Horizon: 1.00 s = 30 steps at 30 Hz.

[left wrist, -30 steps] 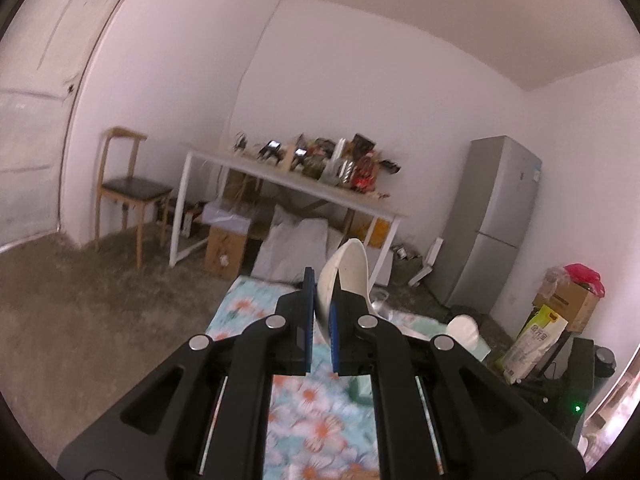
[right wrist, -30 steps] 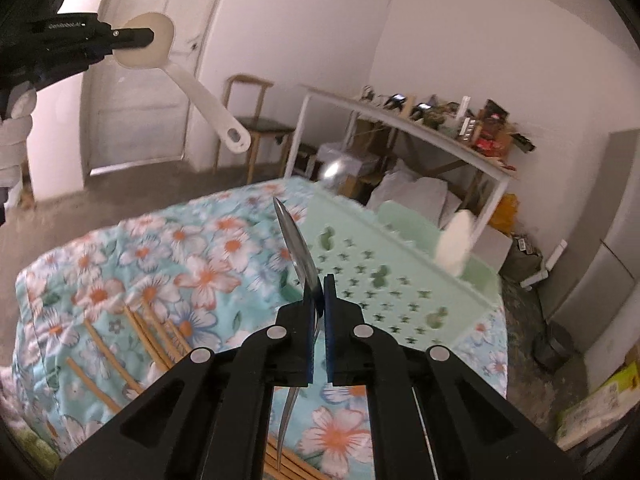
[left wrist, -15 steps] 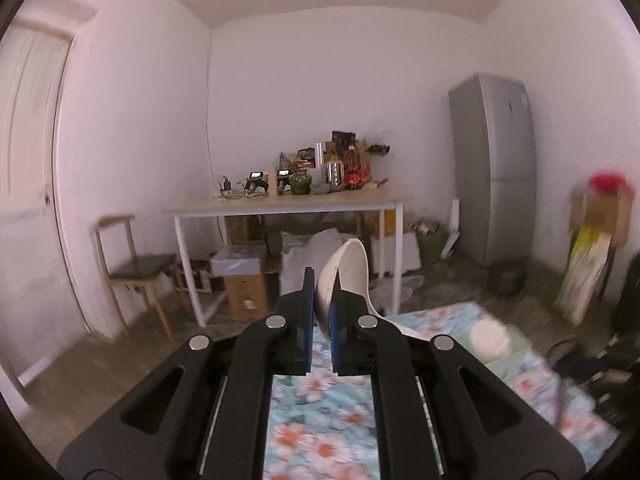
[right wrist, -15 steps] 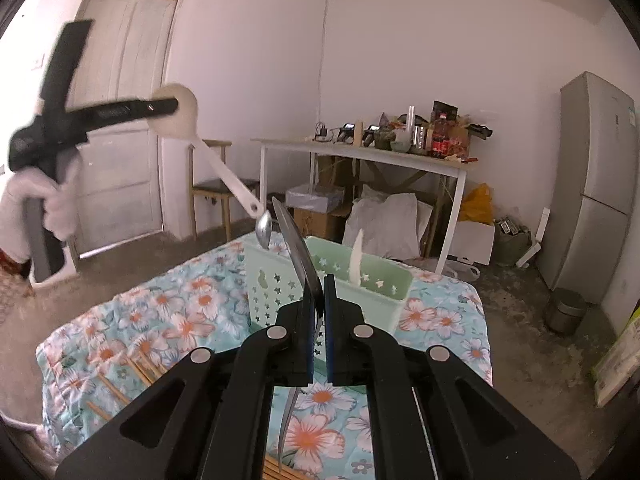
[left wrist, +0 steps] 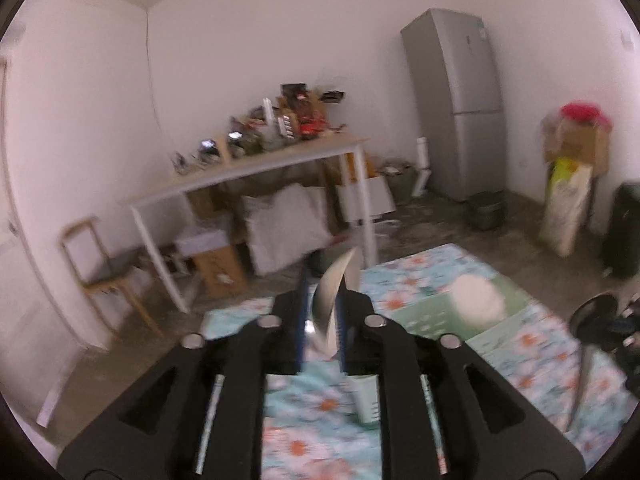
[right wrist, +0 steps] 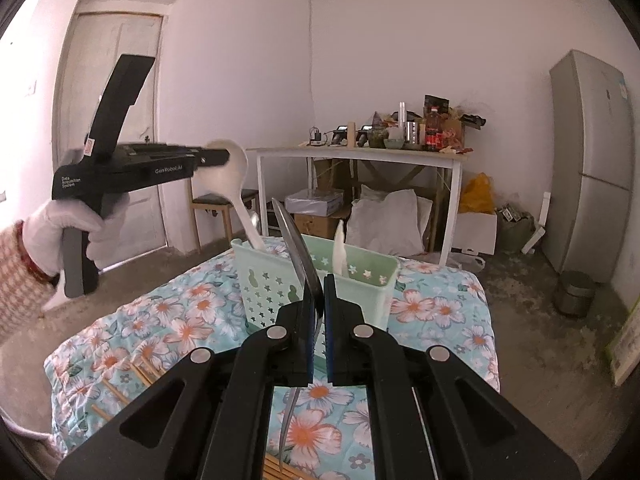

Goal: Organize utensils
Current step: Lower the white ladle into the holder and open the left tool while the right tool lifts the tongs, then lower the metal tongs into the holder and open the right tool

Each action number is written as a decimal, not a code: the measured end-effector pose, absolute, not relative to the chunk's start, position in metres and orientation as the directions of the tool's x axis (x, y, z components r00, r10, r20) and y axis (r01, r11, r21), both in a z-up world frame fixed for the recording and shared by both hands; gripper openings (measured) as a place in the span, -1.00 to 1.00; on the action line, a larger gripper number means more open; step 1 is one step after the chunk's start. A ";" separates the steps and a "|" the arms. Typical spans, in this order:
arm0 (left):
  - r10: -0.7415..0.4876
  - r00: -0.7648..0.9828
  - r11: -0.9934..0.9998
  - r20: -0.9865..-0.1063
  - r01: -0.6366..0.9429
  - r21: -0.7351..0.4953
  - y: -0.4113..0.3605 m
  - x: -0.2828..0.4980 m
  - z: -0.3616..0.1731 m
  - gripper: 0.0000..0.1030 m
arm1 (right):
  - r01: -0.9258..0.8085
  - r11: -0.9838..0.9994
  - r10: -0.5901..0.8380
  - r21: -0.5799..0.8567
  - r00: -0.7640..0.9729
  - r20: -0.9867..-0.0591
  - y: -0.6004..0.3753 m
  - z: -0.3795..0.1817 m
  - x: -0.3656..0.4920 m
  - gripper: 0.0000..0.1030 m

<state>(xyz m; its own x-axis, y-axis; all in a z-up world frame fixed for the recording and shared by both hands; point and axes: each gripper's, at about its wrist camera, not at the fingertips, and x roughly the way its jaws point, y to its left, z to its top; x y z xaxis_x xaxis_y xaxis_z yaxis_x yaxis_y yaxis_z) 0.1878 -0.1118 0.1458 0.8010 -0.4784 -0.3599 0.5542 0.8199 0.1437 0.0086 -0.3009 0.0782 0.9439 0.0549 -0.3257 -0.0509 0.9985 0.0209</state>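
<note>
My left gripper (right wrist: 224, 157), held level in my white-gloved hand (right wrist: 68, 228), has just been opening, a spoon between its fingers. My right gripper (right wrist: 318, 316) is clamped shut on a metal utensil.

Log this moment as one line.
left claw: jaws just opening, white spoon handle in green basket | right claw: shut on metal spoon | chopsticks: on cloth
</note>
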 end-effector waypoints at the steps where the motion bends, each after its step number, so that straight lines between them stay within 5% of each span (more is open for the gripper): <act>1: -0.495 0.792 0.820 -0.357 0.562 0.109 -0.108 0.189 0.146 -0.29 | -0.047 0.999 0.053 0.027 0.945 -0.324 -0.303 0.079 0.008 -0.92; 7: -0.559 0.783 0.818 -0.273 0.574 -0.028 -0.082 0.176 0.147 0.09 | -0.034 0.997 0.054 0.072 0.954 -0.296 -0.318 0.087 0.004 -0.92; 17: -0.527 0.793 0.848 -0.305 0.515 -0.127 -0.023 0.135 0.113 0.57 | -0.046 0.985 0.071 0.165 0.987 -0.147 -0.341 0.131 -0.005 -0.92; 30: -0.465 0.784 0.880 -0.413 0.460 -0.117 0.016 0.096 0.047 0.74 | -0.055 0.980 0.061 0.192 0.998 -0.024 -0.350 0.165 0.032 -0.92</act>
<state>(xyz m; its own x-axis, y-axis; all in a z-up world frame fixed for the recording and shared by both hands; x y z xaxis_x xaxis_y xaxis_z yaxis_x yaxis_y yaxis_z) 0.0959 0.0163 0.0474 0.7835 -0.4645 -0.4127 0.4599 0.8802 -0.1175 0.0323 -0.3496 0.1646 0.9979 0.0607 -0.0240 -0.0550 0.9799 0.1920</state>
